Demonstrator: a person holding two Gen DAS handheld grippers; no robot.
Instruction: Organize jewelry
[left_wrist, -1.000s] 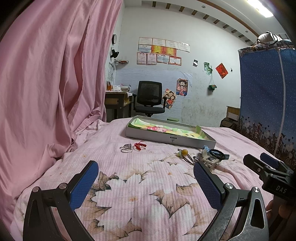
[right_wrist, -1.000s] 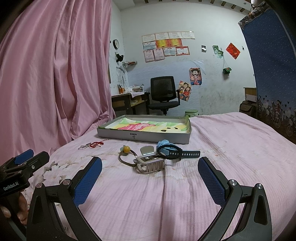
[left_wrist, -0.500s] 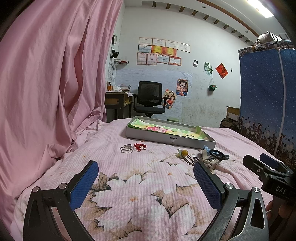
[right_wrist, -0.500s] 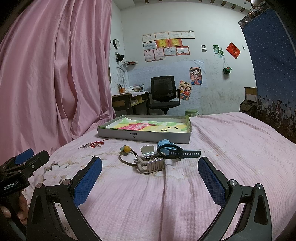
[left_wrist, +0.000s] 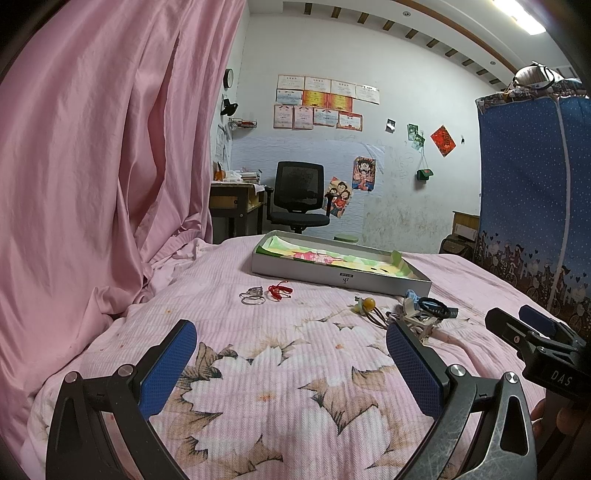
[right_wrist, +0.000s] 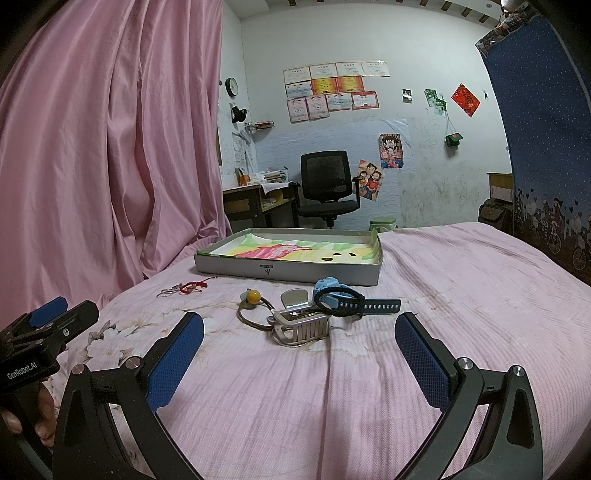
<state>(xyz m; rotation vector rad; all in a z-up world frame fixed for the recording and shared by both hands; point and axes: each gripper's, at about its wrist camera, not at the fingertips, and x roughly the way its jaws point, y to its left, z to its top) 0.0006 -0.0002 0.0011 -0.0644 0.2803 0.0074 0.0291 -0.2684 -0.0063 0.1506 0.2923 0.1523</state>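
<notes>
A shallow grey box (right_wrist: 295, 271) (left_wrist: 314, 275) lined with colourful paper lies on the pink bed. In front of it sit a blue watch (right_wrist: 343, 300) (left_wrist: 432, 305), a silver hair claw clip (right_wrist: 301, 326), a hair tie with an amber bead (right_wrist: 254, 295) (left_wrist: 368, 304), silver rings (left_wrist: 252, 296) (right_wrist: 167, 292) and a red string bracelet (left_wrist: 279, 290) (right_wrist: 192, 285). My left gripper (left_wrist: 291, 363) is open, low over the flowered bedspread, well short of the rings. My right gripper (right_wrist: 299, 356) is open, just short of the clip, with nothing between its fingers.
A pink curtain (left_wrist: 92, 166) hangs along the left side of the bed. A blue fabric wardrobe (left_wrist: 535, 192) stands at the right. Beyond the bed are a black office chair (right_wrist: 327, 184) and a desk (right_wrist: 258, 199). Each view shows the other gripper at its edge.
</notes>
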